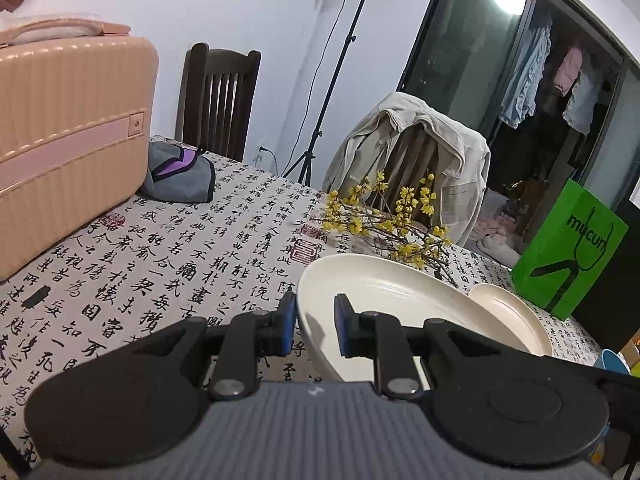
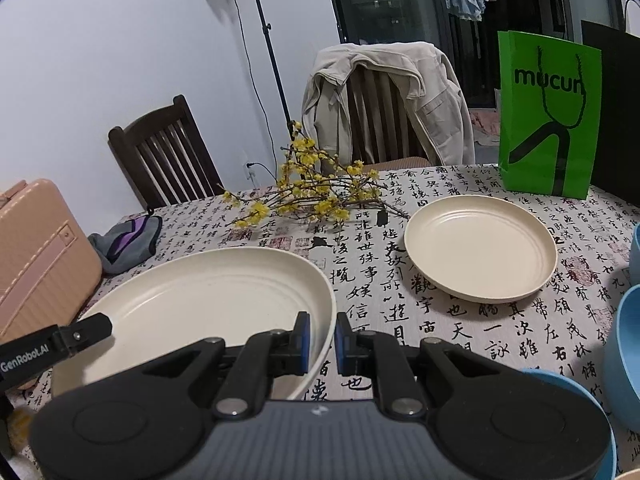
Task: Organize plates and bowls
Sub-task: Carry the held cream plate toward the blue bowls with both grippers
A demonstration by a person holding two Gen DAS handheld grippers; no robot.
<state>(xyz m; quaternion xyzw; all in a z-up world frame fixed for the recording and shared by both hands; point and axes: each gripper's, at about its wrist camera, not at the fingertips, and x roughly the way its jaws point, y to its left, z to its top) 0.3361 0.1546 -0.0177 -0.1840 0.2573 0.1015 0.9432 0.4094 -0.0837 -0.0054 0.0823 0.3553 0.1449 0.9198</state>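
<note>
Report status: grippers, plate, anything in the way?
Left gripper and right gripper both shut on large cream plate, opposite rims. Plate lifted, tilted. Second cream plate ahead; flower branches behind it.

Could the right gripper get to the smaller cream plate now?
Probably not yet: the right gripper is shut on the large plate rim. Bare tablecloth lies between it and the smaller plate.

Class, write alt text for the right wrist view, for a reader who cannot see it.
The right gripper and left gripper are each shut on opposite rim edges of a large cream plate above a calligraphy-print tablecloth. A smaller cream plate lies beyond it to the right, with yellow flowering branches and a green bag behind.
</note>
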